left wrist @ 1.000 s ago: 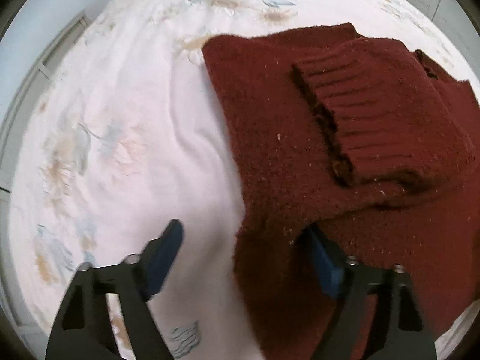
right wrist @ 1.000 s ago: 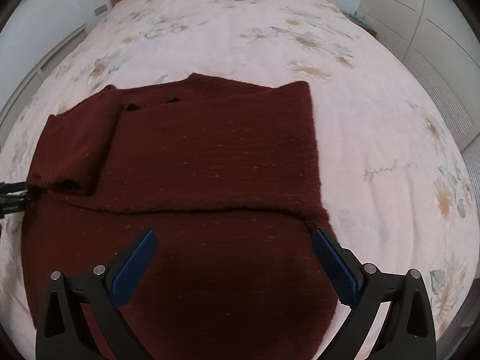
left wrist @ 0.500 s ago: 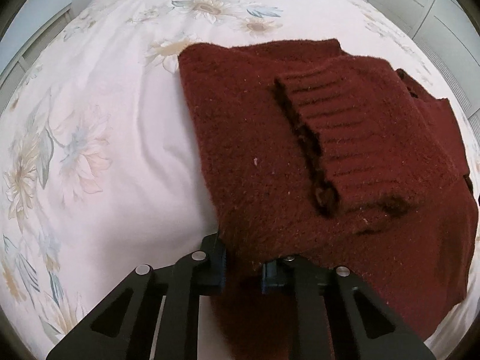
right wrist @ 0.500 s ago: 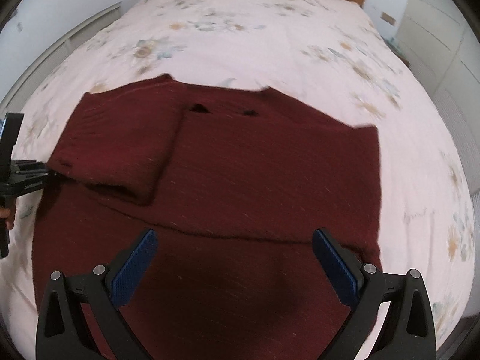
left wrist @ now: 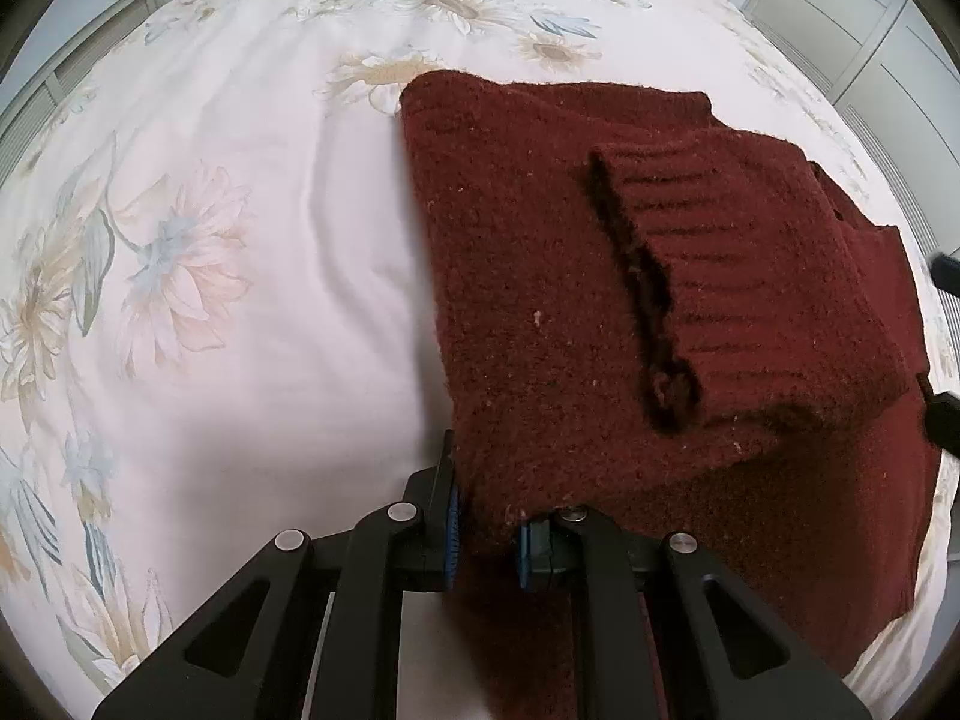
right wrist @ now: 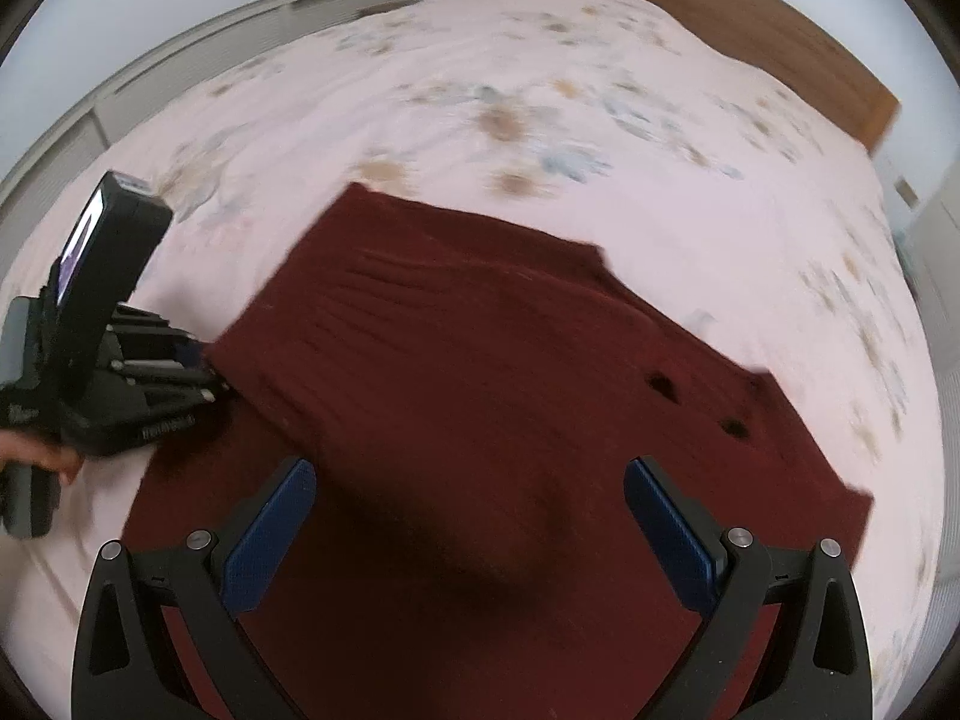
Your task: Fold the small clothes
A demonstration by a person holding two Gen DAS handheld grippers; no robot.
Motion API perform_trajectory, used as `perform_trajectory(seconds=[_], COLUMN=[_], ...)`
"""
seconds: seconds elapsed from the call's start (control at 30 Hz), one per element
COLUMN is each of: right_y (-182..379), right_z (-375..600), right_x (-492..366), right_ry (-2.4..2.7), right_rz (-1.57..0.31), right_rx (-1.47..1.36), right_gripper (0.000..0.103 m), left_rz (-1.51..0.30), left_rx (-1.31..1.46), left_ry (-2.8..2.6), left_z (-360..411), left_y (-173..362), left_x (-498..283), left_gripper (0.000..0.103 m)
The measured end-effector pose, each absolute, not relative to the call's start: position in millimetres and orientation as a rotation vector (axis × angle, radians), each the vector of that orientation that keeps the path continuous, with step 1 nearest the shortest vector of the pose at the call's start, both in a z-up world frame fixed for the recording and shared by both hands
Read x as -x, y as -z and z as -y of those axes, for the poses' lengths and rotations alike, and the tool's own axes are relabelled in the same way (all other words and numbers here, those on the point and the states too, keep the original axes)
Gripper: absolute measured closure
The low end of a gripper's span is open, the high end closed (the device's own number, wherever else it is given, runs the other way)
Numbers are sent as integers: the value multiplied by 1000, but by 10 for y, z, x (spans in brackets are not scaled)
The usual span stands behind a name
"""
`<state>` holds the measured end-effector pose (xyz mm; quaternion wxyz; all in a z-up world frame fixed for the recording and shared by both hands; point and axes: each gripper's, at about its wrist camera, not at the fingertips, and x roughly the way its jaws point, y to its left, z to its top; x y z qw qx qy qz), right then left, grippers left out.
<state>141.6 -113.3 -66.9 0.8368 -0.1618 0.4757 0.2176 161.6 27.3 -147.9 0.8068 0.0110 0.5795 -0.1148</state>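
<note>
A dark red knitted sweater (left wrist: 540, 300) lies on the bed, with one ribbed sleeve (left wrist: 750, 276) folded across its body. My left gripper (left wrist: 486, 534) is shut on the sweater's left edge. In the right wrist view the sweater (right wrist: 480, 390) fills the middle, and the left gripper (right wrist: 150, 396) shows at its left side. My right gripper (right wrist: 468, 534) is open and empty, hovering over the sweater's near part.
The bed has a white floral cover (left wrist: 210, 240). A wooden headboard (right wrist: 720, 18) stands at the far end. White cabinets (left wrist: 870, 30) run along the right side and low panelling (right wrist: 180, 60) along the left.
My left gripper closed on the sweater's left edge and holds it. My right gripper stayed open and swung to the left, so the sweater now sits diagonally in its blurred view.
</note>
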Motion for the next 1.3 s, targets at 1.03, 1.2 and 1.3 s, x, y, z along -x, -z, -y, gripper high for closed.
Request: perform_trajectory(seconds=[1.03,1.2,1.3], right_y=[621,450,450], right_z=[1541,2228,2538], right_x=[-1724,-1673,-1628], right_ry=[-436,-298,-239], right_rz=[-988,-940,-937], right_rx=[121,15,-24], right_gripper=[93,93,93], left_rz=[-1253,-1231,-1229], left_rx=[-15,-61,-62], left_ry=[254,239,234], left_z=[-638,-580,-576], left_y=[1420,1392,1389], left_x=[-1678,-1629,-1624], left_gripper=[89,89,90])
